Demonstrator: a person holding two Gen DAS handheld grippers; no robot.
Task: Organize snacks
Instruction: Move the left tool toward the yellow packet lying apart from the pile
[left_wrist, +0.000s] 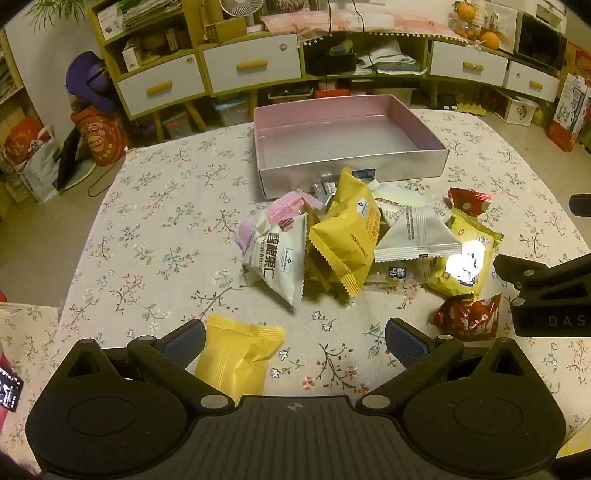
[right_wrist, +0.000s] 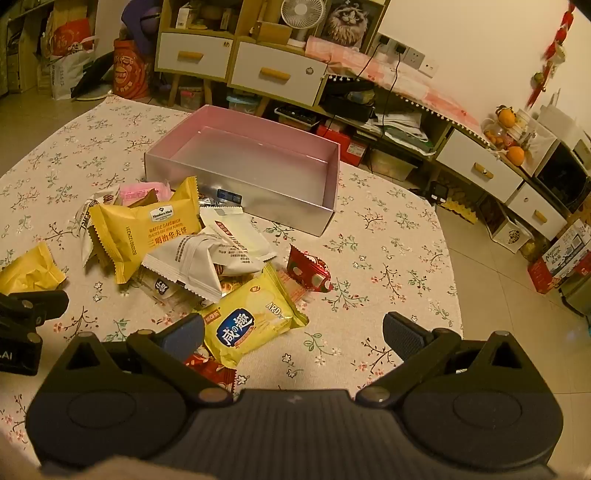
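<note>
Both spread wide and empty, left gripper (left_wrist: 295, 338) over loose yellow packet (left_wrist: 236, 354), right gripper (right_wrist: 293, 336) by snack pile (right_wrist: 184, 251), heaped before empty pink box (right_wrist: 314, 221) for loading.

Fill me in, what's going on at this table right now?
A person holding two claws is sorting snacks, and nothing is packed yet. The pink box sits empty at the far side of the floral tablecloth. The snack pile lies loose just in front of it. The left claw is open, low over the cloth, with a yellow packet lying by its left finger. The right claw is also open, holding nothing, next to a yellow cracker pack.
</note>
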